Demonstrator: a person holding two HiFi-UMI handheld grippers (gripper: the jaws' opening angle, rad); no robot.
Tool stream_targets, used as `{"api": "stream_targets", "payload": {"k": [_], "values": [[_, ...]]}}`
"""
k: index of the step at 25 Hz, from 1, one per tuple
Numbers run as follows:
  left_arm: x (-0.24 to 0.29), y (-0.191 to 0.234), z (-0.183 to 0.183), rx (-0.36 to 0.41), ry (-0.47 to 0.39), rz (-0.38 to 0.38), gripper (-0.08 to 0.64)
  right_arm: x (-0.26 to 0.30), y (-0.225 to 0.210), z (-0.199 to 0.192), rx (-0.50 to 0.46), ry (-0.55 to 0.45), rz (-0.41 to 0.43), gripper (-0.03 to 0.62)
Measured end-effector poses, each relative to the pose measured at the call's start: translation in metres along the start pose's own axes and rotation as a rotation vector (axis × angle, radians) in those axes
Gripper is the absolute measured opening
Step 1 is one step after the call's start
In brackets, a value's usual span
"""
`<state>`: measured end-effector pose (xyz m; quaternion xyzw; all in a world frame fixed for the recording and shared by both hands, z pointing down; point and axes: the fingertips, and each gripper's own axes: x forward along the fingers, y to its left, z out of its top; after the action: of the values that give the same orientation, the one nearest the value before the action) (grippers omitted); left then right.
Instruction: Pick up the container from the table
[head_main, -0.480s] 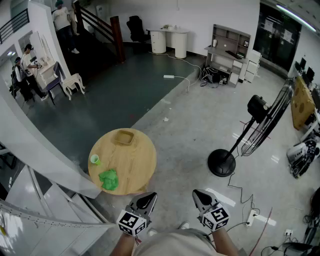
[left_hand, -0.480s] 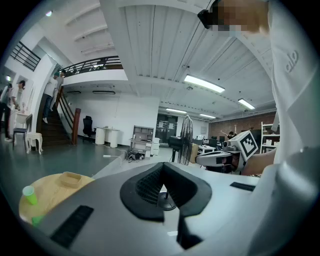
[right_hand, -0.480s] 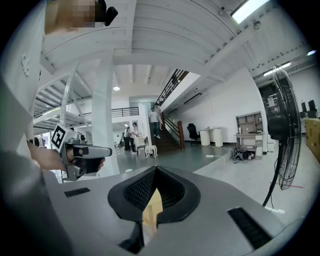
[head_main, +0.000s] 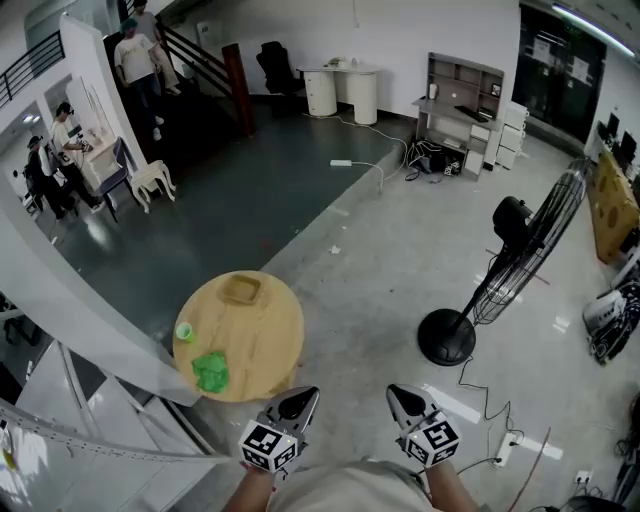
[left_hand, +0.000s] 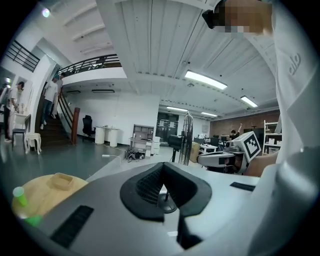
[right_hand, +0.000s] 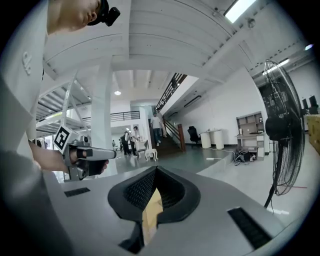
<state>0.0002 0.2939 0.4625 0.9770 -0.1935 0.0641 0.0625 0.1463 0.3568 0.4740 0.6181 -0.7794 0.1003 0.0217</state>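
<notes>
The tan square container is seen at the 12 o'clock edge of the round wooden table. The left gripper is held well apart from it with its jaws closed on nothing, the container at its 11 o'clock. The right gripper is likewise closed and empty.

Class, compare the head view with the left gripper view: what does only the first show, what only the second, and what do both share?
Only the head view: the left tool from outside, with its marker cube, and the whole round top of the table. Only the left gripper view: the ribbed ceiling, and the left tool's jaws closed on nothing. Both: the table, the tan container, the green cup, the standing fan and the right tool.
</notes>
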Motion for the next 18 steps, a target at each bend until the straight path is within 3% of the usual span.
{"api": "stream_targets", "payload": {"k": [7,14,18], "values": [[0.044,-0.001,0.000,0.001,0.026,-0.013,0.014,-0.005,-0.040,-0.010,0.050,0.003,-0.022,0.025],[0.098,0.039,0.001,-0.019,0.044,-0.005,0.014,0.048,-0.084,-0.006,0.071,0.030,-0.011,0.025],[0.135,0.089,0.008,-0.034,0.022,0.020,0.015,0.105,-0.109,0.009,0.043,0.050,0.017,0.025]]}}
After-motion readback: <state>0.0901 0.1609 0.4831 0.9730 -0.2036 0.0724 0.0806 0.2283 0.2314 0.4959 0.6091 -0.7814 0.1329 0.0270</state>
